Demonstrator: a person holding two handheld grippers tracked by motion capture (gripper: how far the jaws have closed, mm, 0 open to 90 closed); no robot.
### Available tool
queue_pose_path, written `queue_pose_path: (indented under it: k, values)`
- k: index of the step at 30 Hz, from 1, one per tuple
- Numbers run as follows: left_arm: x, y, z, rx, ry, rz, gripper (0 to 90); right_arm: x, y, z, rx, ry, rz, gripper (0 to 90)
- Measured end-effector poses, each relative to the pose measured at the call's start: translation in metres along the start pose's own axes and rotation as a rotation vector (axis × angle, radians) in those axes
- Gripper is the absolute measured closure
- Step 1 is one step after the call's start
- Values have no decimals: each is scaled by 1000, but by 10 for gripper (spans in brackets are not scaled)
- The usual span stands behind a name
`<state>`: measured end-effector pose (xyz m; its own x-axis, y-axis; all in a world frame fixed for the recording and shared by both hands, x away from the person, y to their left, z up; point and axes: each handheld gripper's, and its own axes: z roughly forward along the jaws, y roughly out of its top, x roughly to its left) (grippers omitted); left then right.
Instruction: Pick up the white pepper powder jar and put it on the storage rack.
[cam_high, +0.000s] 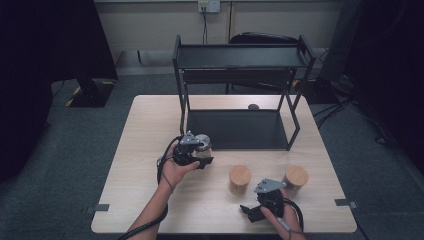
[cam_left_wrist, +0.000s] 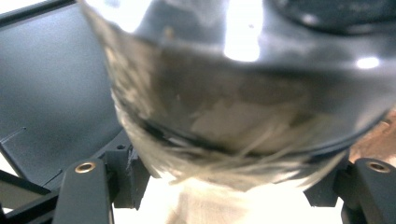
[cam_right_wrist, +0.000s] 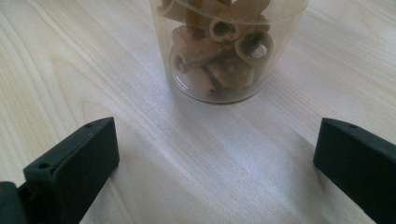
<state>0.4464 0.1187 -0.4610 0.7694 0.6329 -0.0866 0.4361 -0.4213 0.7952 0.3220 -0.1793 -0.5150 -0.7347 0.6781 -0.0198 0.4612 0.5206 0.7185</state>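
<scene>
High view first: the left gripper (cam_high: 196, 150) sits in the person's left hand (cam_high: 175, 167), and the forearm comes up from the bottom edge and leans toward the black metal two-level shelf rack (cam_high: 240, 57). Its jaws are squeezed tight on a clear round jar with a silver lid (cam_high: 202, 145), so the jar is right between the jaws, held up off the pale wooden table (cam_high: 150, 150), just in front of the rack's bottom shelf. Left gripper view has the same jar (cam_left_wrist: 243, 102) pressed between the two black jaws, very close and blurry, with the dark shelf behind it on the left. The right gripper (cam_high: 250, 211) rests low near the front edge of the table, held in the right hand (cam_high: 280, 216), and it points to the left. Its jaws stand wide apart with nothing between them. Right gripper view puts a clear jar full of brown curled sticks (cam_right_wrist: 224, 46) ahead of those jaws, apart from them. On the table beside this gripper stand two jars with round wooden lids, one (cam_high: 240, 179) just beyond it and one (cam_high: 296, 176) on its other side.
</scene>
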Motion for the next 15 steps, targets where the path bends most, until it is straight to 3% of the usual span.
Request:
queue_pose_path:
  k: [15]
  values:
    - [5, 12, 11, 1, 27, 0, 307, 0, 0, 0, 0, 0, 0, 0]
